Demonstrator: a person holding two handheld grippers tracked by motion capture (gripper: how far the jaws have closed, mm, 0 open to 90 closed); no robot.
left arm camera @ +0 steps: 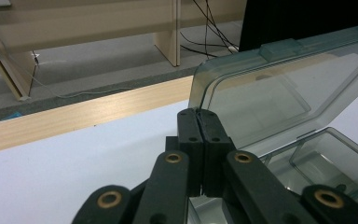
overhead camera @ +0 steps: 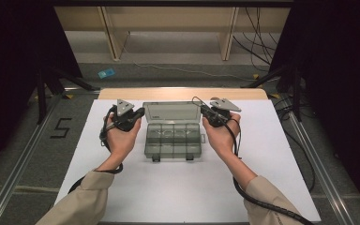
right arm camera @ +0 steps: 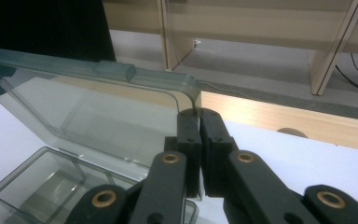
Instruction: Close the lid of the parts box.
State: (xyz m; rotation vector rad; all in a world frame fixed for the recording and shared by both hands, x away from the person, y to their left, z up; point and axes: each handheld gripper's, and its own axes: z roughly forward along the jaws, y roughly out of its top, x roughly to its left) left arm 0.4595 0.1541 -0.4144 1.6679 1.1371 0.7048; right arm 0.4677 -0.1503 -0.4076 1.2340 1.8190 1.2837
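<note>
Two sleeved forearms enter from the bottom of the high view. Left gripper (overhead camera: 138,114) sits left of centre, right gripper (overhead camera: 205,111) right of centre, each beside one edge of the organiser box (overhead camera: 173,136). Box is mid-frame on the white bench (overhead camera: 178,187), clear grey plastic, compartments exposed, lid (overhead camera: 172,112) standing up at the far side. Both jaws closed, pads together, gripping nothing; in each gripper view the tips sit right at a lid corner, contact unclear. Past the bench: wooden shelving legs (overhead camera: 115,37), loose cables, grey floor.
</note>
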